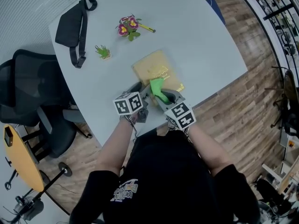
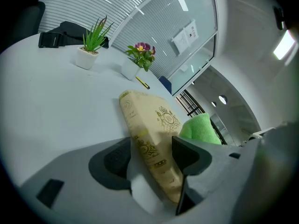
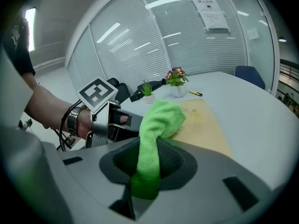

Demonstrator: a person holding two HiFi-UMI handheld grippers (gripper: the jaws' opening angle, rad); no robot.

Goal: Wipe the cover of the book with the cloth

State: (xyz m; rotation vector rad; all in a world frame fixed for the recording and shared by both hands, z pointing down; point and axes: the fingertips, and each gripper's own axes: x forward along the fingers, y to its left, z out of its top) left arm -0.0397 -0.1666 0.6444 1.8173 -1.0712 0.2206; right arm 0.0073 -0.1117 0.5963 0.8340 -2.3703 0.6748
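Book (image 1: 156,71): flat on counter (image 1: 196,36). Left gripper (image 2: 150,154): jaws wide apart, book's near corner between them, unclamped. Right gripper (image 3: 148,161): jaws clamped on green cloth (image 3: 156,125), whose free end lies on book's near end.

Office mtg rm, glass walls (image 3: 205,31) w/ blinds (image 3: 135,41), swivel chair (image 1: 32,92), white table (image 1: 187,27)

The cloth (image 3: 158,120) looked fuzzy and soft, the book (image 1: 154,70) cover matt with shiny gilt print, the counter (image 1: 196,36) smooth.
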